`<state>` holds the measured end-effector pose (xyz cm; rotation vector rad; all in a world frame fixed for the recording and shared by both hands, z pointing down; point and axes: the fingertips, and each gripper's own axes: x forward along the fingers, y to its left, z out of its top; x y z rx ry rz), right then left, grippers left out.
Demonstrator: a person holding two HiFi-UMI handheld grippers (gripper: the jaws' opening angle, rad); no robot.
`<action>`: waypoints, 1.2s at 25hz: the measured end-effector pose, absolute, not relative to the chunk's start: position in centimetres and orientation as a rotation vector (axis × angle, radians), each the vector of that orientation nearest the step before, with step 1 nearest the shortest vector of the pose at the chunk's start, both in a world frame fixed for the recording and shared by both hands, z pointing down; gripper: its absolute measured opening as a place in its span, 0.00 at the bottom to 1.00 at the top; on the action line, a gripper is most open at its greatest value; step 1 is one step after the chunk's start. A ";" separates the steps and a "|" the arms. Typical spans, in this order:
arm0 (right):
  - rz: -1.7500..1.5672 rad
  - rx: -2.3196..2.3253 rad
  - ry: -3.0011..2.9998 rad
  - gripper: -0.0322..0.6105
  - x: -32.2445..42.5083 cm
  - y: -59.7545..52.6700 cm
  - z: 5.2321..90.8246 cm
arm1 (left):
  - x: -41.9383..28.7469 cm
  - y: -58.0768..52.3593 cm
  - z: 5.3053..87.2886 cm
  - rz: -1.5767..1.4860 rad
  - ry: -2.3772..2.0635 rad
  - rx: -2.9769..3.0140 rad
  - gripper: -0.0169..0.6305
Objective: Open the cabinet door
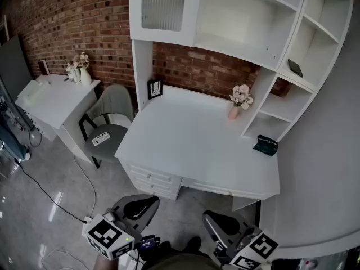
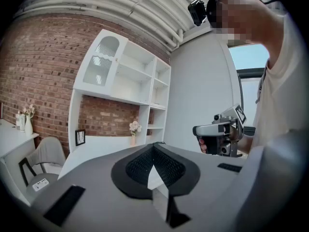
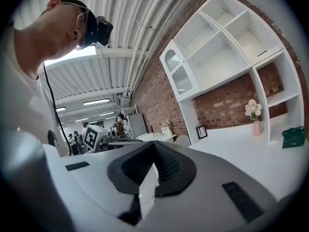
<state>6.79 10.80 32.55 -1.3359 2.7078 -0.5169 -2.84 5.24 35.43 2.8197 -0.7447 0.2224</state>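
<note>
Here, left gripper (image 1: 140,207) at 7 o'clock and right gripper (image 1: 223,225) at 5 show closed, empty fingers; cabinet door (image 1: 163,7) at 11 is shut.

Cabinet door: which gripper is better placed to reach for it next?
Probably the left. The cabinet door sits at the shelf unit's left end, nearer the left gripper than the right gripper. Both are shut and empty.

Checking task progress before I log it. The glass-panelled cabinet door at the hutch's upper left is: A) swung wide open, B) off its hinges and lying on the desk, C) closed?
C: the cabinet door sits flush in the front of the hutch, above the desk.
</note>
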 end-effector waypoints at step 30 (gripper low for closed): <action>-0.589 -0.682 3.230 0.08 10.8 11.5 37.8 | -0.7 6.4 34.5 0.572 -1.233 2.665 0.05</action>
